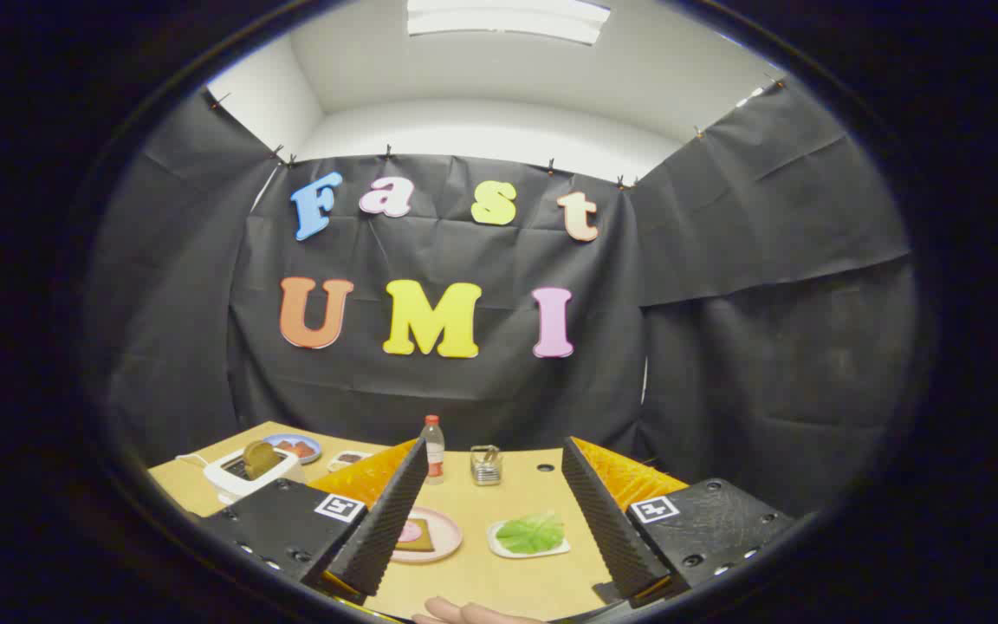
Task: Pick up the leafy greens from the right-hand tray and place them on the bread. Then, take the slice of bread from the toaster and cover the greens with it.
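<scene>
My gripper (492, 459) is open, held well above the wooden table (516, 581) with nothing between its fingers. Below and between the fingers lie the leafy greens (531, 531) on a small white tray (499, 546), nearer the right finger. Just left of it, a pink plate (445, 539) holds a slice of bread (417, 539) with a pink piece on top, partly hidden by the left finger. A white toaster (239, 475) stands at the table's left, beyond the left finger, with a brown bread slice (259, 458) sticking up from it.
Toward the back of the table stand a small bottle (434, 445) with a red cap and a metal holder (486, 465). A blue plate (295, 448) with red food and a small dish (348, 458) sit behind the toaster. A person's hand (473, 614) shows at the near edge.
</scene>
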Tool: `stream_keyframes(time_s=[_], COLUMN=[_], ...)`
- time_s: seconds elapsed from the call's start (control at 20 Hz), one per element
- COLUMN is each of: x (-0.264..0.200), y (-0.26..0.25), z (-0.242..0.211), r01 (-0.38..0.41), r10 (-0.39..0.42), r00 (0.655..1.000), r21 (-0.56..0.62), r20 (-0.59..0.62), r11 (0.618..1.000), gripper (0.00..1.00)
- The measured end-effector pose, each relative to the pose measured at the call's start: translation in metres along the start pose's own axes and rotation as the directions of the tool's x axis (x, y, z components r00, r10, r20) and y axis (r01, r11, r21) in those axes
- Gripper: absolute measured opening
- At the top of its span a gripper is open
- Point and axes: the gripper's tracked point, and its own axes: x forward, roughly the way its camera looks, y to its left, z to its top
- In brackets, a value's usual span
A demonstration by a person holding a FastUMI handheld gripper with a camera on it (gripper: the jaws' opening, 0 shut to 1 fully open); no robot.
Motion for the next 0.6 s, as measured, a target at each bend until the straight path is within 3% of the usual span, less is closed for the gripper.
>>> stream_keyframes(time_s=[0.35, 0.6], x=[-0.021, -0.031], y=[0.005, 0.013], z=[0.003, 0.005], r01=[0.058, 0.058], r10=[-0.057, -0.058], r00=[0.998, 0.998], r21=[-0.058, -0.061], r20=[0.01, 0.006], r11=[0.997, 0.996], gripper=[0.95, 0.95])
